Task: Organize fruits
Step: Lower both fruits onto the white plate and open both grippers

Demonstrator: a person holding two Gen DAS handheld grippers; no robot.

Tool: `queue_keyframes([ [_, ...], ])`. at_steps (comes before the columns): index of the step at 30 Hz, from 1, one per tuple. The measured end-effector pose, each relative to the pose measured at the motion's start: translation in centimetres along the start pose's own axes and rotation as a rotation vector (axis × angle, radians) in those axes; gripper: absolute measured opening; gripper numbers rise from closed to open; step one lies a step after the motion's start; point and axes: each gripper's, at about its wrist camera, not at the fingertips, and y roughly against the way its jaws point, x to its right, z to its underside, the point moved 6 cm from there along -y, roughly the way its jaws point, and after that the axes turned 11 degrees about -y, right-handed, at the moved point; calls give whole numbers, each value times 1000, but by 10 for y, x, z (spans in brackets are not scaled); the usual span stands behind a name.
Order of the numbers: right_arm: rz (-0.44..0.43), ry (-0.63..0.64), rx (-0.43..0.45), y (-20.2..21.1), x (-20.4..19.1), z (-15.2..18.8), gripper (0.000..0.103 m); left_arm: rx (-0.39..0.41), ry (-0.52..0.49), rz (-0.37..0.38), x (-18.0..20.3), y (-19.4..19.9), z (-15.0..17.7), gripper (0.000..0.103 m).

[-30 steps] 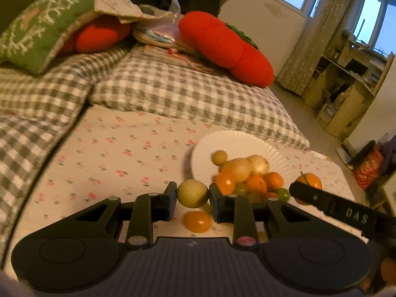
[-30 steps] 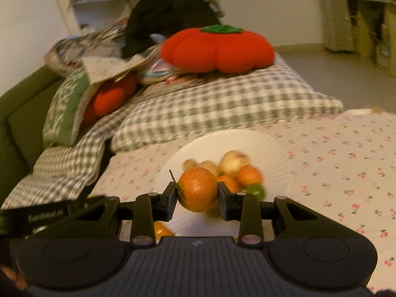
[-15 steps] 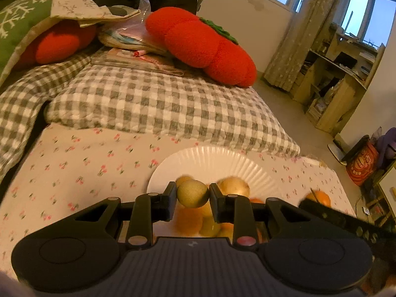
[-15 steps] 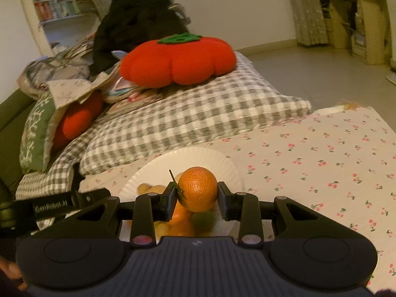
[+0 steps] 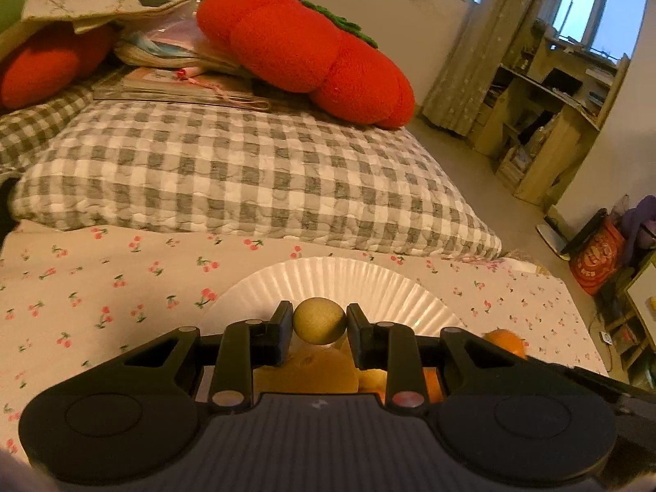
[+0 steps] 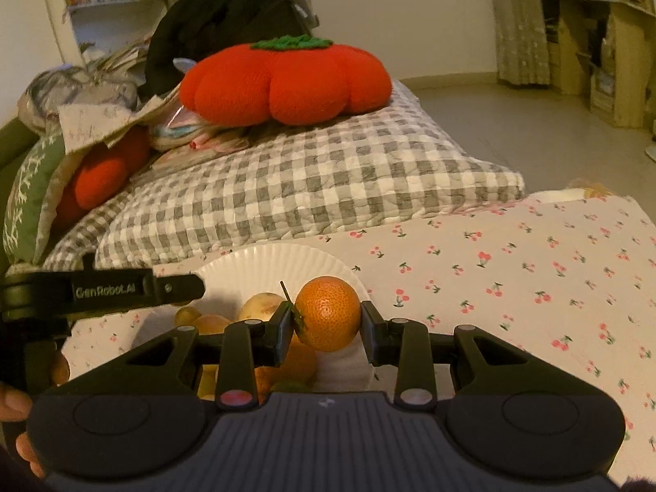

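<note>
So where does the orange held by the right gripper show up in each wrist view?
Left wrist view: the orange peeks out at the lower right, just beyond the right edge of the paper plate, partly hidden by gripper parts.
Right wrist view: it sits at bottom centre, clamped in the right gripper, over the plate's right rim.
Shared landmark: the red tomato cushion on the checked pillow.

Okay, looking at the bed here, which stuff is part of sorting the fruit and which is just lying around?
Job:
round orange mandarin in right hand-held gripper
small greenish-yellow fruit in left hand-held gripper
white fluted paper plate

Lying about:
red tomato-shaped plush cushion
grey checked pillow
</note>
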Motion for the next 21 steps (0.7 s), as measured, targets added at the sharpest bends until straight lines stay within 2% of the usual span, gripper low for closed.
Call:
queue_keyframes([
  [14,-12,-41,0,-19,0,-2,32,-36,-6,1,-1,-27,5,13],
  [21,-50,-96,10,-10,0,-7,41,-45,-15,34,5,-26,7,14],
])
